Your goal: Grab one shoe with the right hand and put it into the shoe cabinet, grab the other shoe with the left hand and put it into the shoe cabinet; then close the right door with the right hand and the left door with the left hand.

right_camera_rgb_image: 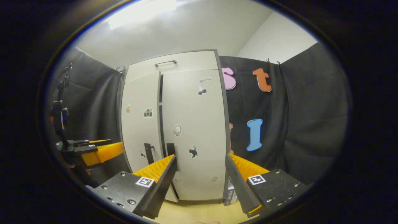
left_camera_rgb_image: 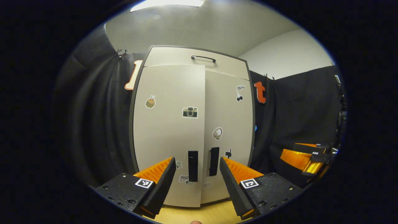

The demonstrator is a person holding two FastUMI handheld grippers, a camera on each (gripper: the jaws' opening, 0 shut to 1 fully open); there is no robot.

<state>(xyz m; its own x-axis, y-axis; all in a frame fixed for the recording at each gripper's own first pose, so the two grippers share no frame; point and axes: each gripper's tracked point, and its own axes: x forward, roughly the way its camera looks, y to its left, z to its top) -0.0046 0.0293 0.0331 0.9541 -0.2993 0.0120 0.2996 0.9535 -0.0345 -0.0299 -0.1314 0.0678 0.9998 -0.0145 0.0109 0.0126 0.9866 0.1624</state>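
Black cloth backed the shoe cabinet (left_camera_rgb_image: 192, 124). Its left door (right_camera_rgb_image: 140, 124) stood slightly ajar, straight ahead of the open, empty left gripper (left_camera_rgb_image: 197, 172); the right gripper (right_camera_rgb_image: 201, 174) also gaped empty, facing the shut right door (right_camera_rgb_image: 194, 130).

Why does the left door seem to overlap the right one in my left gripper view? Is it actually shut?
Observer: Not quite. The right gripper view shows a dark gap running down between the left door and the right door.
Operator: And the right door?
Observer: From that side it looks flush with the cabinet frame, so it is shut as far as I can tell.
Operator: Is there anything beside the cabinet on that side?
Observer: Yes, a small box sits at the cabinet's lower right corner, partly behind a finger of the right gripper's own.
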